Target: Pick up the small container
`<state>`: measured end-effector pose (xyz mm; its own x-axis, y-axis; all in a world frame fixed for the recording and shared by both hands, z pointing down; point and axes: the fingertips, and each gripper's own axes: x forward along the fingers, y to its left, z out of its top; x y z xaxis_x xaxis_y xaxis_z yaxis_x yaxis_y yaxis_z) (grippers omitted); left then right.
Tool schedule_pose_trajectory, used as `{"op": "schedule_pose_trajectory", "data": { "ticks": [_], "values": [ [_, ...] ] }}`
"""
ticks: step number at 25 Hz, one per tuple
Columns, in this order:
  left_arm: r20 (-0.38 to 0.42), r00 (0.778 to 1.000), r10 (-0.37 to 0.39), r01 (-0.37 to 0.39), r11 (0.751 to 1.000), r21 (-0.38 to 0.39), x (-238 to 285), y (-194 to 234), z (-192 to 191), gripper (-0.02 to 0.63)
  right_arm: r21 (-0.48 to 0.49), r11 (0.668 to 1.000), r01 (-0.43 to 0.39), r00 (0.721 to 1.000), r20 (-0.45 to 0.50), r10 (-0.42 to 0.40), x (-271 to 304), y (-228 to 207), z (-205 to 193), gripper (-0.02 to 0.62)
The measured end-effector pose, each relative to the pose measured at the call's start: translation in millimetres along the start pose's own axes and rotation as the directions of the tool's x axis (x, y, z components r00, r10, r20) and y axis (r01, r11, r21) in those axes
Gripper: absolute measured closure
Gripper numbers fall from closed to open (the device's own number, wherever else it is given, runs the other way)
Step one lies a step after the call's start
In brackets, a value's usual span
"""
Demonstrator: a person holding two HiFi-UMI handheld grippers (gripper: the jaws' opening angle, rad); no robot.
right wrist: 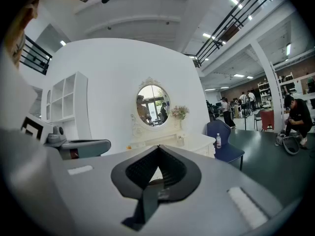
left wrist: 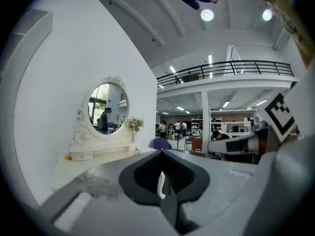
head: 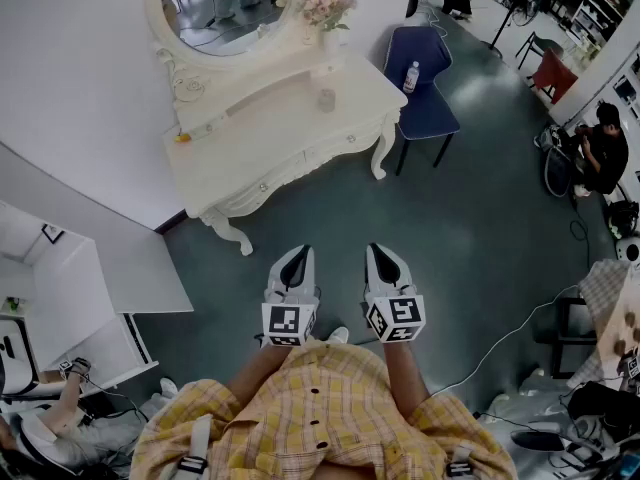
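Both claws hang in front of the person, well apart from the white dressing-table surface [head: 262, 138]. The left claw [head: 296, 266] is closed, its jaws meeting tip to tip with nothing between them. The right claw [head: 385, 261] is likewise fully closed and empty. The small container [head: 327, 99] stands on the surface near its right end, below the vase of flowers [head: 325, 10] and beside the oval mirror [head: 222, 8].
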<state>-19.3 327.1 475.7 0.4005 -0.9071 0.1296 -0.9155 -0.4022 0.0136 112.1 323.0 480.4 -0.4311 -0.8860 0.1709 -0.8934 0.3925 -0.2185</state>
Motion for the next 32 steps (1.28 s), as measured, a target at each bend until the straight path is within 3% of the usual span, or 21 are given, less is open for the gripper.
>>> {"op": "schedule_pose_trajectory", "data": {
  "ticks": [7,18,32],
  "values": [
    [-0.015,1.000,-0.004,0.004,1.000,-0.021,-4.4,-7.2,-5.3,0.607,0.006,1.000,0.028,1.000,-0.007,-0.028,-13.7,-18.4,-4.2,0.597],
    [-0.039,0.999,-0.034,0.033,0.999,-0.036,-6.4,-16.6,-19.5,0.607,0.015,1.000,0.007,1.000,0.005,-0.007,-21.6,-31.9,-16.3,0.597],
    [-0.039,0.999,-0.036,0.034,0.998,-0.047,71.4,24.2,-29.0,0.607,0.025,1.000,-0.014,1.000,-0.014,0.015,61.8,-56.2,-11.0,0.596]
  ]
}}
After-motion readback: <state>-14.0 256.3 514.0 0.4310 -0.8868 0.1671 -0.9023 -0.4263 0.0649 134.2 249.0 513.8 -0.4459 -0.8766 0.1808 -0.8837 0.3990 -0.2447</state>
